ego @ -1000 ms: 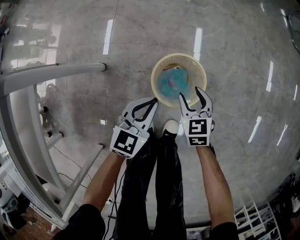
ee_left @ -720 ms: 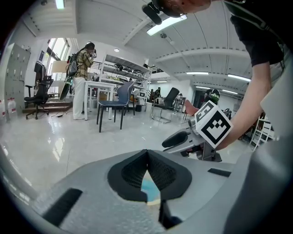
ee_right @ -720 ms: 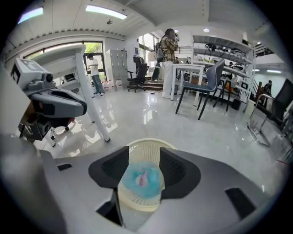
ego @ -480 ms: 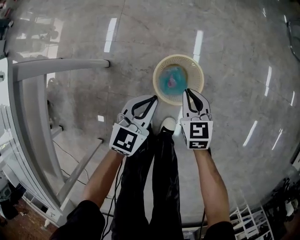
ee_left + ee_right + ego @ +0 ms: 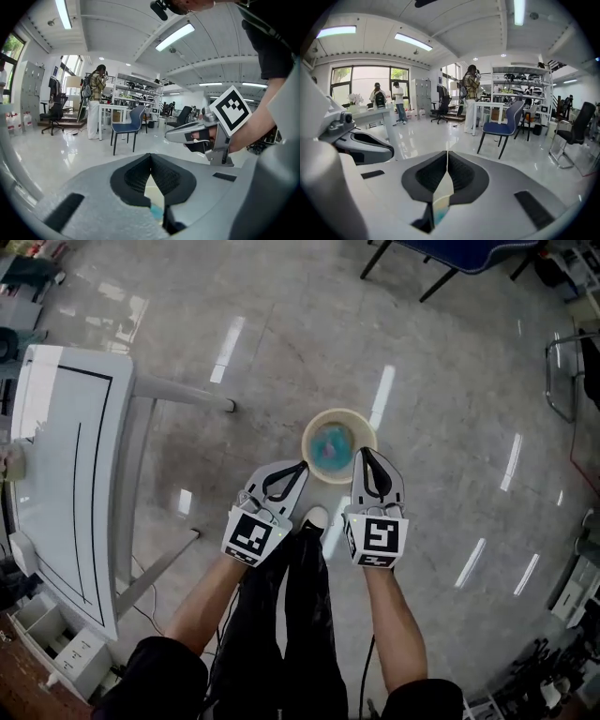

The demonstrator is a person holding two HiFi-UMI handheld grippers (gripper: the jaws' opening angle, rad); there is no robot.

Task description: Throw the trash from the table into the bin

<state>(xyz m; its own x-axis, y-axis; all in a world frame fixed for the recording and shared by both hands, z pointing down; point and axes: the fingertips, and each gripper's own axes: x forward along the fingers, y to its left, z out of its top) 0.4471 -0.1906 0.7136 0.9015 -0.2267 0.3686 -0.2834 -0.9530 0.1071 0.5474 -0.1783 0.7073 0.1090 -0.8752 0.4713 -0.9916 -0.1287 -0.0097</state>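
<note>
A round cream bin (image 5: 337, 444) stands on the grey floor, and crumpled blue trash (image 5: 330, 446) lies inside it. In the head view both grippers hover side by side just in front of the bin. My left gripper (image 5: 302, 465) is shut with nothing in it. My right gripper (image 5: 364, 452) is shut too and holds nothing. In the left gripper view the jaws (image 5: 150, 155) meet at the tips, and a strip of the bin (image 5: 154, 197) shows below them. In the right gripper view the jaws (image 5: 447, 153) are pressed together over the bin (image 5: 442, 194).
A white table (image 5: 66, 474) stands at the left with its leg (image 5: 183, 390) reaching toward the bin. The person's dark trouser legs and a shoe (image 5: 314, 518) are below the grippers. A blue chair (image 5: 126, 129) and standing people are farther off across the shiny floor.
Both grippers rose away from the bin, which now looks smaller and farther. The right jaws, open over the bin's rim before, have closed. The table top has come into view.
</note>
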